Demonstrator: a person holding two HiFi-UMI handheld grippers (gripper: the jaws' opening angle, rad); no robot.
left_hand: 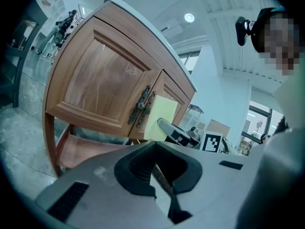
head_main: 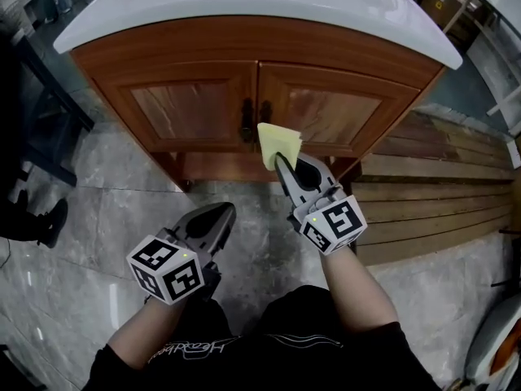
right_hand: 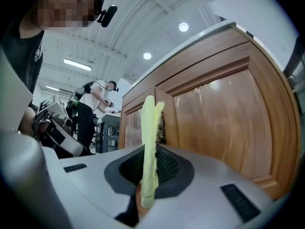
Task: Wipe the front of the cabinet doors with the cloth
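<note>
The wooden cabinet has a left door (head_main: 183,108) and a right door (head_main: 342,112), with dark metal handles (head_main: 254,119) where they meet. My right gripper (head_main: 281,163) is shut on a folded yellow cloth (head_main: 279,143), which stands upright just in front of the handles, at the right door's inner edge. In the right gripper view the cloth (right_hand: 150,147) rises from between the pads, with the right door (right_hand: 219,123) beside it. My left gripper (head_main: 221,212) is lower and farther back over the floor, shut with nothing in it. The left gripper view shows the left door (left_hand: 102,82) and the cloth (left_hand: 159,118).
A white countertop (head_main: 244,6) overhangs the cabinet. Wooden planks (head_main: 431,194) lie on the floor to the right. Grey tiled floor (head_main: 106,177) spreads before the cabinet. A dark shoe (head_main: 45,218) and furniture legs are at the far left. A person (right_hand: 95,109) stands far behind.
</note>
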